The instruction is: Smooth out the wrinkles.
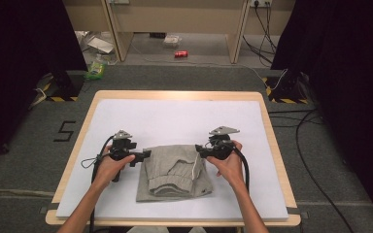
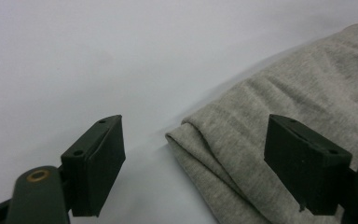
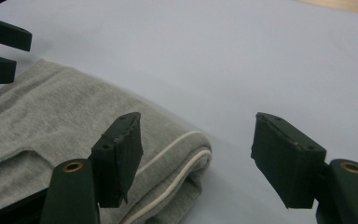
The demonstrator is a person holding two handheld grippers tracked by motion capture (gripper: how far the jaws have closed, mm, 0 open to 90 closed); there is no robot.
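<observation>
A folded grey garment (image 1: pixel 175 172) with ribbed cuffs and a white drawstring lies on the white sheet near the table's front. My left gripper (image 1: pixel 144 156) hovers at the garment's far left corner, jaws open and holding nothing. In the left gripper view that folded corner (image 2: pixel 214 140) lies between the open jaws of the left gripper (image 2: pixel 214 170). My right gripper (image 1: pixel 200 150) is at the far right corner, also open. In the right gripper view the corner with the white drawstring (image 3: pixel 177 161) sits just ahead of the open right gripper (image 3: pixel 200 158); the left gripper's jaws (image 3: pixel 2 51) show at the top left.
The white sheet (image 1: pixel 175 116) covers a wooden table (image 1: pixel 272 141) with bare room behind the garment. Beyond the table lie grey floor, cables (image 1: pixel 311 160), a red can (image 1: pixel 181 54) and wooden furniture legs. Black curtains hang at both sides.
</observation>
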